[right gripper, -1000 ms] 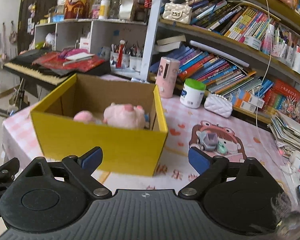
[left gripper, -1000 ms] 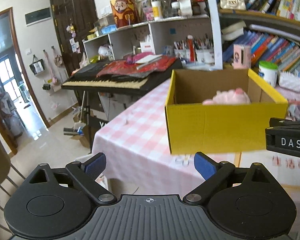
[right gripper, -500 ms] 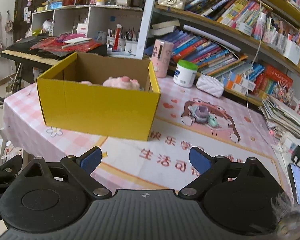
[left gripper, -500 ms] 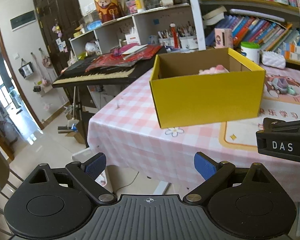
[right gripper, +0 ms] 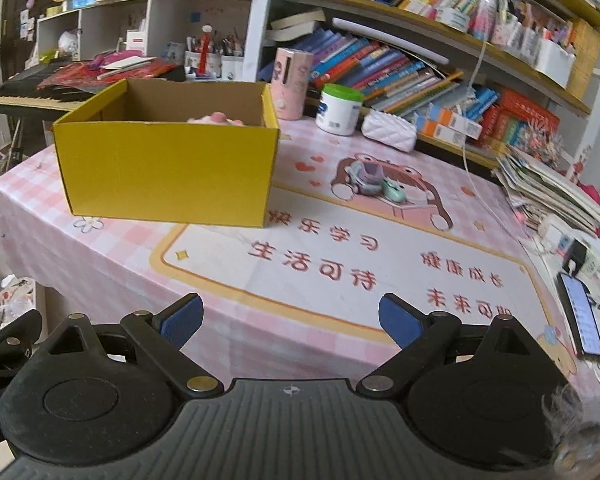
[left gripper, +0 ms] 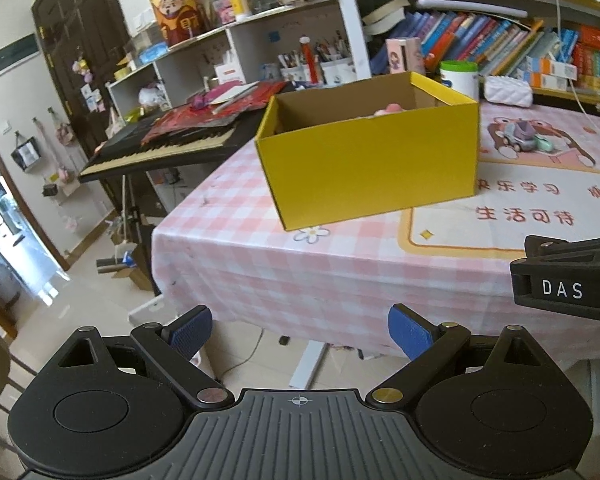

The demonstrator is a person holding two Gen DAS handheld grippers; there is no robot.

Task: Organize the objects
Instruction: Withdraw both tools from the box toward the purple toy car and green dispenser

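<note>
1. Tongs first: our left tongs [left gripper: 300, 330] are spread wide and carry nothing, and our right tongs [right gripper: 291, 318] are likewise apart and empty; both hang off the near edge of the desk [right gripper: 120, 256], short of anything on it
2. We read the yellow box [right gripper: 168, 172] as the place things go. It sits on the far left part of the desk, open at the top, with a pink plush [right gripper: 216, 119] showing just over its rim
3. Still loose, we judge, are the small toy cars [right gripper: 374, 182]: a purple-grey one and a mint one touching it, on the printed mat to the right of the box and well apart from it
4. The relation that counts: the cars lie ahead and a little right of the right tongs, while from the left tongs [left gripper: 300, 330] they lie far off to the right, past the box [left gripper: 372, 168]. So the right hand is the nearer one for them
5. The pair's long axis runs roughly left to right, so we would close across their short width from near to far
</note>
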